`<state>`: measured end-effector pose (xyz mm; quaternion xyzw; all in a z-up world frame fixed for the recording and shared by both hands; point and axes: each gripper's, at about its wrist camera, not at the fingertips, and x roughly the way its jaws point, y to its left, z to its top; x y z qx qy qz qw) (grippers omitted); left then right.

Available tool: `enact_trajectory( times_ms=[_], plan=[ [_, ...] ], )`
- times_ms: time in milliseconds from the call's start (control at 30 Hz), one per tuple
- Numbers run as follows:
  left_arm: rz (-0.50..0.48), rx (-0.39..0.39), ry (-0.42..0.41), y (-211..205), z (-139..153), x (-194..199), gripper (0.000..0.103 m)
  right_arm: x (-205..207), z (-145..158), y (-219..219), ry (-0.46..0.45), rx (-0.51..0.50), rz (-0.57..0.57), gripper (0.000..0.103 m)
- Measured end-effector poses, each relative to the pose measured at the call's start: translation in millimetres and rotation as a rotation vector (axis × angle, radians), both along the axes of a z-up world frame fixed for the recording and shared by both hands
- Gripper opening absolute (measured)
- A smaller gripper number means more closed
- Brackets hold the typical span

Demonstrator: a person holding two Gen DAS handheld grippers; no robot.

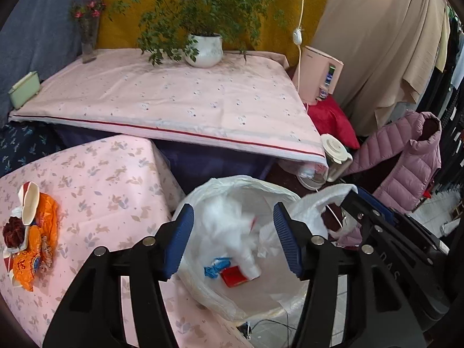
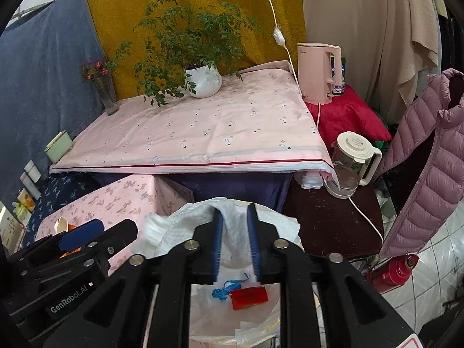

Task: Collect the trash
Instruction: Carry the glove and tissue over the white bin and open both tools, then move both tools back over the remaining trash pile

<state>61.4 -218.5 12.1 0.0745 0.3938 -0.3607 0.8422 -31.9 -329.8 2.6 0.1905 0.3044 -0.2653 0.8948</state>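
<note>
Left gripper [image 1: 233, 240]: lower middle of the left wrist view, jaws spread, nothing pinched; a blurred white wad [image 1: 232, 226] shows between them, over the bag.
Right gripper [image 2: 235, 240]: lower middle of the right wrist view, jaws a little apart with only a narrow gap; the bag's white film lies behind them, and whether the pads touch it I cannot tell.
Trash bag [image 1: 203, 284]: white liner in a bin, centre bottom of both views, mouth open just beside the low pink table [image 1: 110, 179].
Already in the bag: a red packet [image 2: 249, 297], a blue string [image 2: 223, 290], white paper.
Remaining trash: a pile at the left edge of the left wrist view, on the low pink table: an orange wrapper [image 1: 47, 217], a crushed paper cup [image 1: 29, 206], a dark red clump [image 1: 13, 230].
Handling: all of it looks light and soft; the wrapper is probably slick and crinkly, the cup already squashed, so nothing fragile.
Where to grip: pinch a bunched fold of the wrapper or the cup's rim, not a flat face.
Risk: loose bits may drop from the pile when it is lifted.
</note>
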Motion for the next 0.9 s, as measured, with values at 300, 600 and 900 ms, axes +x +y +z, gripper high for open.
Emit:
enact_trajectory(
  times_ms=[300,600,900],
  plan=[
    [0.03,0.012,0.012,6.8,-3.7,6.5,0.055,-0.3,5.7,5.3,-0.016,-0.032,-0.002,0.051],
    [0.054,0.0,0.014,19.0,-0.8,10.2,0.055,5.5,6.3,16.0,-0.01,-0.037,0.016,0.052],
    [0.098,-0.018,0.021,38.7,0.4,17.9,0.056,14.1,8.7,30.7,-0.007,-0.048,0.042,0.056]
  ],
)
